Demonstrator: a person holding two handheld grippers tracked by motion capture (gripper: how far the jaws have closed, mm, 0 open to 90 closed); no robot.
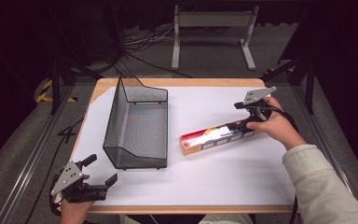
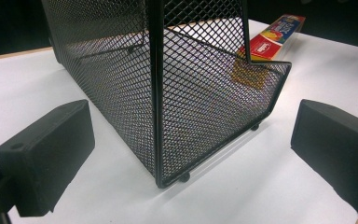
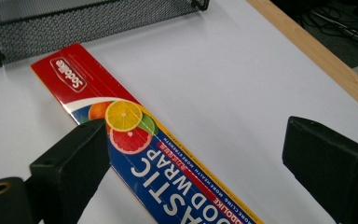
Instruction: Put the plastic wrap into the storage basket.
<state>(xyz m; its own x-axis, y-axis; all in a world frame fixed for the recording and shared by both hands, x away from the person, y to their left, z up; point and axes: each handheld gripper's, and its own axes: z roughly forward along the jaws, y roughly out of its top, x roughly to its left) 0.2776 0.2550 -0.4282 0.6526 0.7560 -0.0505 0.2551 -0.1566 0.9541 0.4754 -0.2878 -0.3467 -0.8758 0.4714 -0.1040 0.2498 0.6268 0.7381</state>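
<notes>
Left gripper (image 1: pixel 103 170): near-left corner of table, held in hand (image 1: pixel 74 207) at the table's front edge. Jaws spread wide, nothing btwn them. Aimed twd near corner of mesh basket; in left gripper view that corner stands btwn the two black jaws but farther off, not touched.

White sheet (image 1: pixel 214 172): covers most of tabletop; wood edge (image 1: pixel 177 82) visible at far side and front.

Mesh basket (image 1: pixel 137 126): black wire mesh, left-centre of table, on white sheet. Long axis runs near-to-far. Tall left wall, low right wall, sloped far end. Upright on small feet (image 2: pixel 184 177). Interior empty as far as visible.

Plastic wrap box (image 1: pixel 214 137): long, narrow carton, right of basket, lying flat on white sheet, apart from basket. Slanted: left end nearer the person, right end farther. Red end w/ brand mark twd basket; citrus slices, blue panel w/ white lettering (image 3: pixel 177 186) along top face. Seen thru basket mesh in left gripper view (image 2: pixel 272 39).

Right gripper (image 1: pixel 248 125): right-centre, over right end of box, held in hand (image 1: pixel 277 123); pale sleeve (image 1: pixel 321 186) below. Grey plate (image 1: pixel 257 95) on top. Jaws apart, unclenched; in right gripper view left jaw sits over box's edge, right jaw well clear on bare sheet. Box not clamped. Contact btwn left jaw and box: cannot tell.
</notes>
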